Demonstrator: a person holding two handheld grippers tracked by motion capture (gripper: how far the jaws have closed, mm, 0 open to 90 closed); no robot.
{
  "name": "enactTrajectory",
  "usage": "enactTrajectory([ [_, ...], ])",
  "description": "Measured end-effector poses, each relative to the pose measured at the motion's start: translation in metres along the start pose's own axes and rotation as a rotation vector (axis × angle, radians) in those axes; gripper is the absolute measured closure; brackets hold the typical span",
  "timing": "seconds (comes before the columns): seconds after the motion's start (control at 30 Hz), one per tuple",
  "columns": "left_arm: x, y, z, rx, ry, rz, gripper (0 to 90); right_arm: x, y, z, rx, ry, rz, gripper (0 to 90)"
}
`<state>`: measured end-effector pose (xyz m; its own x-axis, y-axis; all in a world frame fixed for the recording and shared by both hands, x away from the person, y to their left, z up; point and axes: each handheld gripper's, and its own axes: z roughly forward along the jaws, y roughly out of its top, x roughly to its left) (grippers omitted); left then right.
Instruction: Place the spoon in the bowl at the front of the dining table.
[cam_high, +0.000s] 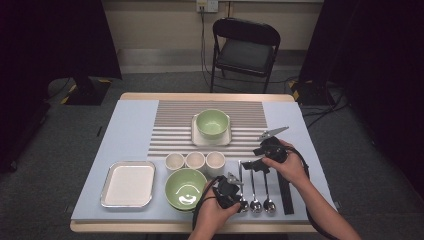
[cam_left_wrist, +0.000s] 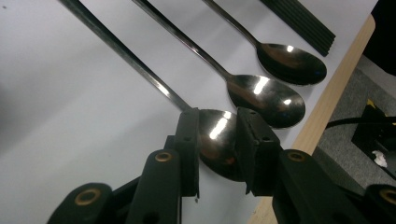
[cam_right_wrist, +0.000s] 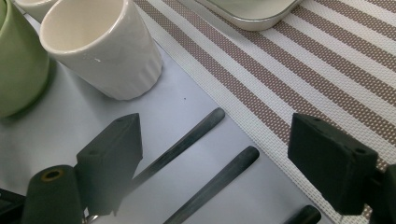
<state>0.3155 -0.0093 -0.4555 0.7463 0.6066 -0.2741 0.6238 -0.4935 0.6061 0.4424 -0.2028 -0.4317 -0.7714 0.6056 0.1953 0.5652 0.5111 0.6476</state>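
Dim room, dark curtains on both flanks, grey carpet; a black folding chair (cam_high: 246, 47) stands behind the tabletop (cam_high: 125, 125), cables trailing down the far wall. The tabletop is wood-edged under a pale blue-grey sheet, with a brown-striped placemat (cam_high: 175, 120) across the far middle.

On the mat: a green bowl (cam_high: 212, 122) seated on a white square plate (cam_high: 197, 139). Near side: a metal-rimmed white tray (cam_high: 128, 184), a second green bowl (cam_high: 185, 188), three cream cups (cam_high: 195, 160) in a row, a black strip (cam_high: 285, 192) at the right.

Three steel spoons lie side by side, handles pointing away, bowls near the front edge. The left spoon (cam_left_wrist: 212, 140) is the one in hand.

Left hand-held gripper (cam_left_wrist: 217, 140): jaws straddle the spoon's bowl, one on each flank; they look at or just short of the metal, no firm pinch readable. Right hand-held gripper (cam_right_wrist: 229, 158): jaws spread wide, nothing between the pads, hovering over the handle tips (cam_right_wrist: 212, 116).

Handling judgement: the spoon is light, rigid and polished, so slick. The rounded bowl gives the pads a poor seat and may squirt out; the neck or flat handle looks safer. It lies flat on a smooth sheet, so the edge must be caught low.
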Motion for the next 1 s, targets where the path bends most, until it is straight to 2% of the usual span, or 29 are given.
enactTrajectory([
  [0.03, 0.0011, -0.0001, 0.0004, 0.008, -0.003, 0.013, 70.8, 0.0001, 0.0001, 0.0001, 0.0, -0.002, -0.003, 17.2],
  [0.47, 0.0008, -0.0017, 0.0014, 0.028, 0.003, 0.04, 75.3, 0.0015, -0.0006, 0.0015, 0.008, -0.002, -0.003, 17.2],
  [0.53, 0.0001, -0.0019, 0.0019, 0.021, 0.002, 0.033, 75.8, 0.0016, -0.0005, 0.002, 0.004, 0.002, 0.004, 17.3],
  [0.83, -0.0015, -0.0026, 0.0027, 0.016, 0.017, 0.057, 80.7, 0.0043, 0.0007, 0.0029, 0.0, 0.013, 0.002, 17.7],
  [1.0, -0.0042, -0.0013, 0.0024, 0.046, 0.037, 0.092, 85.0, 0.008, 0.0026, 0.0056, 0.003, 0.016, -0.002, 17.7],
])
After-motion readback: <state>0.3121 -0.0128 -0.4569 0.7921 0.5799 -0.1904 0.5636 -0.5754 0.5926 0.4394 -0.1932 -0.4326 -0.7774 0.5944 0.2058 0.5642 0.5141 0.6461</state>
